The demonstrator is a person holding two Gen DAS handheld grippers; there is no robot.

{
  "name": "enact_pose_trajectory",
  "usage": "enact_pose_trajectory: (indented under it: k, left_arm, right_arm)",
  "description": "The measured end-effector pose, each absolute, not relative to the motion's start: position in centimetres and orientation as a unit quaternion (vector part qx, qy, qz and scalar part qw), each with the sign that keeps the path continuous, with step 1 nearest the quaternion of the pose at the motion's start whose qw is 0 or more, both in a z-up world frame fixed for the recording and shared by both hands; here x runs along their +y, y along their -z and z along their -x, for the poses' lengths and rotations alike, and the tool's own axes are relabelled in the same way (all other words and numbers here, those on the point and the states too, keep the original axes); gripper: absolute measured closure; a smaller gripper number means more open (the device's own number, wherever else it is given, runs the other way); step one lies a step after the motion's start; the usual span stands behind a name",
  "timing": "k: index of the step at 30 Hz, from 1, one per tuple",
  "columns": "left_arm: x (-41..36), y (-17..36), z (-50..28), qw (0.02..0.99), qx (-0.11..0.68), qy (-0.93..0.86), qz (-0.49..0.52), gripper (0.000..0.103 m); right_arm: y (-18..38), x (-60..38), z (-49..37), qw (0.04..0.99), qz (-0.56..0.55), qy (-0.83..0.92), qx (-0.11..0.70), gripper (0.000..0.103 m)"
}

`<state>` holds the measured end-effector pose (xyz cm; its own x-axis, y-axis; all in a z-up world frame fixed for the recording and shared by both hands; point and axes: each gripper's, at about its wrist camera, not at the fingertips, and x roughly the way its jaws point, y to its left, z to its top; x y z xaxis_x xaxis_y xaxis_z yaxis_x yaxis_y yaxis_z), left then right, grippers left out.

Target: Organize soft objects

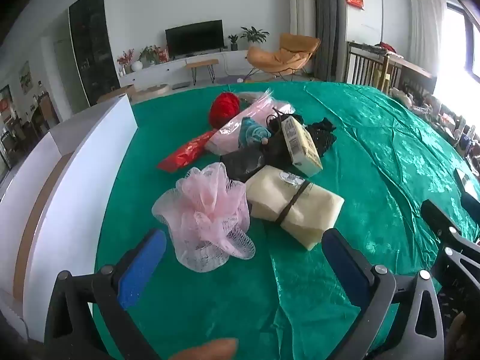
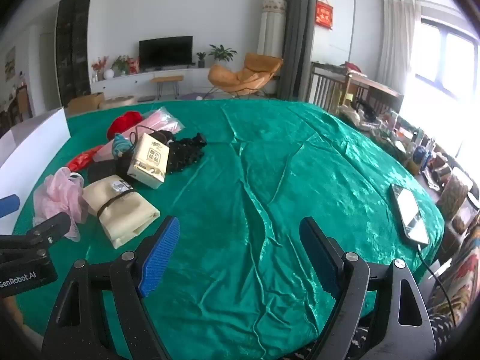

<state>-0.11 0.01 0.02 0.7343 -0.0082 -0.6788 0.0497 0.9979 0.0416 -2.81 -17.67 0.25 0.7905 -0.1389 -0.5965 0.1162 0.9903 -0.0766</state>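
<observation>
A pile of soft things lies on the green cloth (image 1: pixel 375 138). Nearest is a pink mesh bath puff (image 1: pixel 207 213), just ahead of my left gripper (image 1: pixel 243 249), which stands open and empty behind it. Beside the puff lies a cream folded cloth (image 1: pixel 294 207) with a dark band. Behind them are a tissue pack (image 1: pixel 301 141), a black bag (image 1: pixel 249 159), a teal soft toy (image 1: pixel 252 132), a pink packet (image 1: pixel 246 120), a red yarn ball (image 1: pixel 223 108), a red wrapper (image 1: pixel 186 153) and black lace fabric (image 1: pixel 322 135). My right gripper (image 2: pixel 240 240) is open over bare cloth, right of the cream cloth (image 2: pixel 120 210).
A white box (image 1: pixel 69 162) stands along the table's left side. A phone (image 2: pixel 409 213) with a cable lies near the right edge. The left gripper (image 2: pixel 27 240) shows at the right wrist view's left edge. Cluttered shelves sit beyond the right edge.
</observation>
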Motion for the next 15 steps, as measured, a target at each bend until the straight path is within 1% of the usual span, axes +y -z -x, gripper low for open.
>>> enact_pose_trajectory:
  k: [15]
  left_arm:
    - [0.24,0.61,-0.18,0.919,0.393,0.011,-0.035,0.000]
  right_arm:
    - [-0.18,-17.12,3.07,0.949,0.033,0.069,0.307,0.018]
